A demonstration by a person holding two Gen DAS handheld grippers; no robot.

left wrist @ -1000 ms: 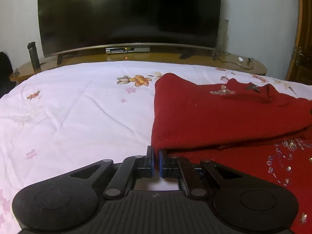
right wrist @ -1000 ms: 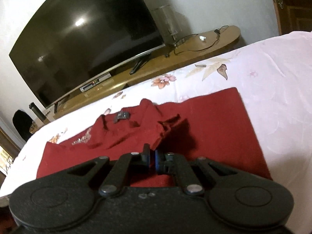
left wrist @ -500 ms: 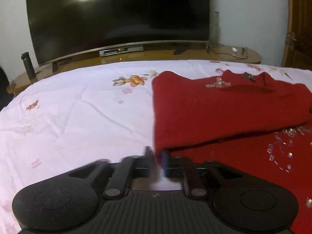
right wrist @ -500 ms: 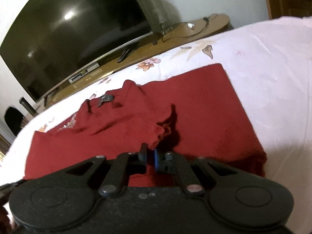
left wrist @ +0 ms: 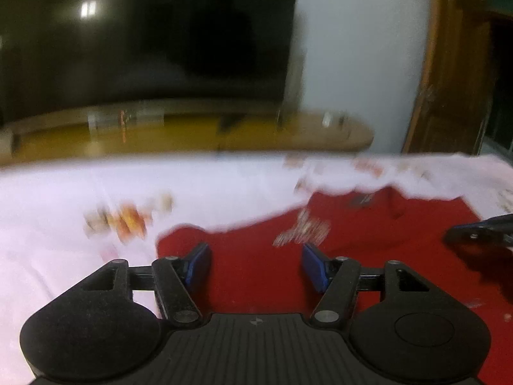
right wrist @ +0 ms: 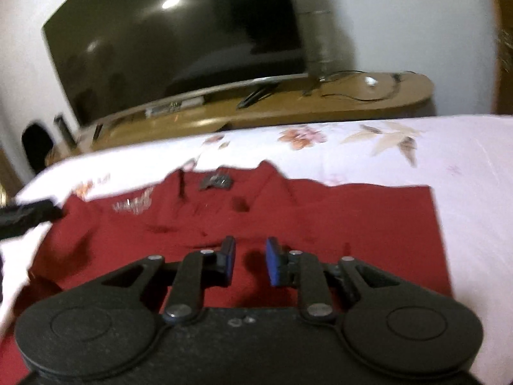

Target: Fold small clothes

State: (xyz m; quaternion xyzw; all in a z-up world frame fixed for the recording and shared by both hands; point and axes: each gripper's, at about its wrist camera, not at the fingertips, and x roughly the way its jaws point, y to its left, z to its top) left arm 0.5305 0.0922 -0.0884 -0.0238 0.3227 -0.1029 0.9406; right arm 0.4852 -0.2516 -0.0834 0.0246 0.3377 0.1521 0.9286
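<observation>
From the left wrist, our left claw (left wrist: 255, 264) has just been opening; its blue pads stand wide, nothing between them, above the dark red knitted garment (left wrist: 368, 243) on the pale pink floral bedsheet (left wrist: 64, 211). From the right wrist, our right claw (right wrist: 250, 261) has just parted slightly, also empty. Both have let go, so this fold looks laid.

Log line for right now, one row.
left gripper: open, just opened, empty | right gripper: open, just opened, empty | red sweater: folded on bed
</observation>
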